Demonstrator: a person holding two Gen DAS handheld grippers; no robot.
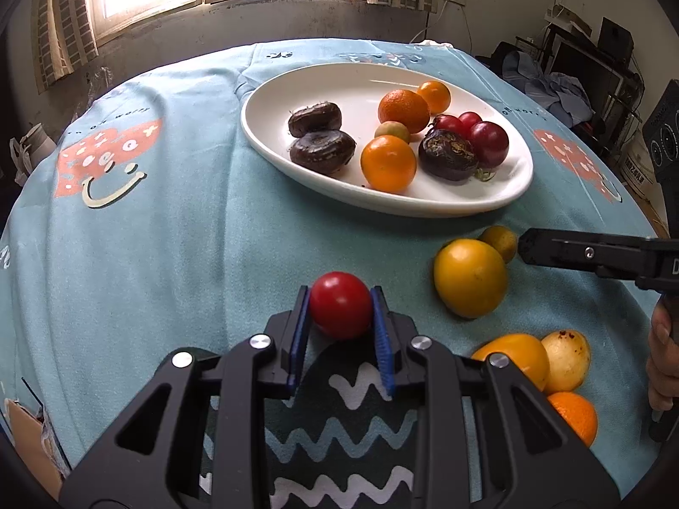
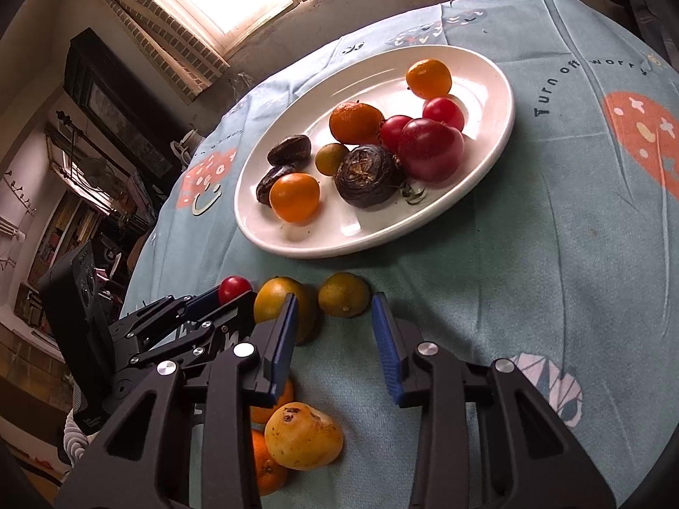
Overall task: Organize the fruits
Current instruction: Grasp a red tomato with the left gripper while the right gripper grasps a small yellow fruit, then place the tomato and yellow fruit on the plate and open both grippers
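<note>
My left gripper [image 1: 340,303] is shut on a small red tomato [image 1: 339,305] just above the blue tablecloth. In the right wrist view the same tomato [image 2: 234,288] shows at the left gripper's tip [image 2: 231,295]. My right gripper [image 2: 334,328] stands open, its blue pads [image 2: 384,339] just short of a small yellow-green citrus [image 2: 343,300] that lies on the cloth in front of them. A larger yellow-orange fruit [image 2: 276,301] sits by its left finger. A white oval plate [image 1: 297,80] further back holds several oranges, red fruits and dark brown ones.
Near the front edge lie a spotted yellow fruit [image 2: 303,437], an orange [image 2: 265,466] and another yellow-orange fruit [image 1: 515,356]. A person's hand [image 1: 662,360] holds the right gripper's handle. A window and dark furniture stand beyond the table.
</note>
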